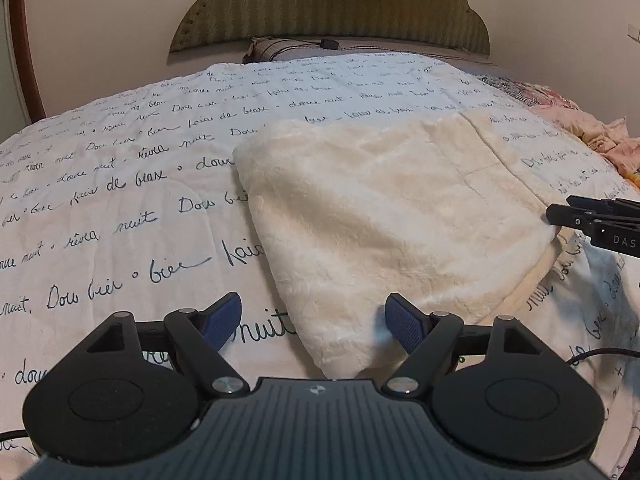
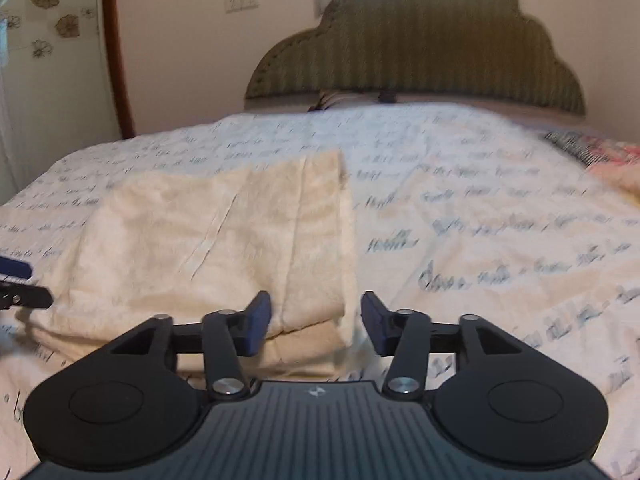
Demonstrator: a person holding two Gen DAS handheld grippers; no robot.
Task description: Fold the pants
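While folded into a thick cream block, the fleece pants (image 1: 396, 216) lie on a white bedspread (image 1: 120, 200) printed with script. Left gripper (image 1: 313, 322): jaws spread apart, holding nothing, at the block's near corner. Right gripper (image 2: 316, 326): jaws likewise apart, nothing held, straddling the near right edge of the stacked layers. Green upholstered headboard (image 1: 332, 4) stands behind; pink fabric (image 1: 592, 132) lies at right.

Cream pants (image 1: 384, 216) on script-printed bed (image 1: 120, 184).

We see open bed (image 1: 120, 200) left of the folded pants (image 1: 380, 208); a pink bundle (image 1: 592, 136) crowds its right edge, the headboard (image 1: 332, 8) its far end.
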